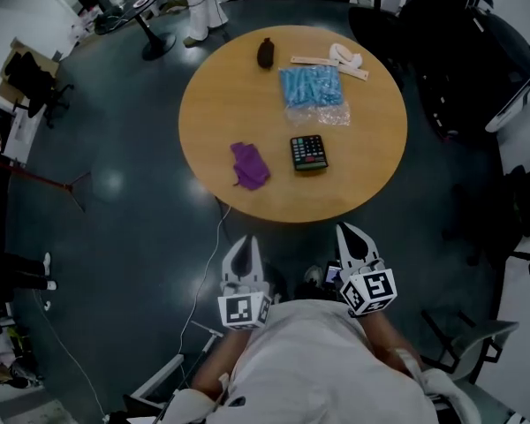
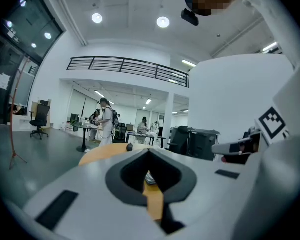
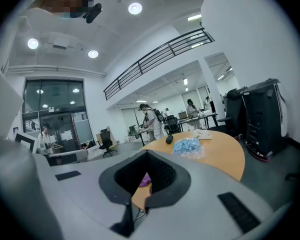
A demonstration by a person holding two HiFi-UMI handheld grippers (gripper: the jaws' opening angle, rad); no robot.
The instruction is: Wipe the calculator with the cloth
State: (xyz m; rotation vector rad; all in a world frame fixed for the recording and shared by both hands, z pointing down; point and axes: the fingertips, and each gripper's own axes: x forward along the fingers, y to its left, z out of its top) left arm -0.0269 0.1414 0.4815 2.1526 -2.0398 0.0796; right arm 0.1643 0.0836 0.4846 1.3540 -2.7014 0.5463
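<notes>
Counter [image 1: 238, 95]: a round wooden top, well ahead of the person. Everything for the task lies on it.
Left tongs [image 1: 245, 247]: jaws together with nothing between them. They are held near the body, short of the counter's near edge, and point roughly toward the calculator.
Right tongs [image 1: 352, 237]: jaws also together and empty. They sit just right of the left pair, short of the counter, and point about level.
Plastic bag [image 1: 312, 88]: the only container. It is a clear bag at the far middle of the counter, stuffed with pale blue pieces I cannot identify, and its clear end trails toward the calculator.
Cloth [image 1: 249, 165]: purple and crumpled in a loose heap at the near left, just left of the calculator but apart from it. It looks soft, light and limp. A pinch on a raised fold near the top should lift it, though the rest will probably hang and drag.
Calculator [image 1: 309, 152]: dark, lying flat with the keys up at the near middle. It is probably light, stiff and apt to slide when wiped, so bracing one side edge with the free tongs would likely help.
Black object [image 1: 266, 52]: small and rounded, at the far left, clear of the work.
</notes>
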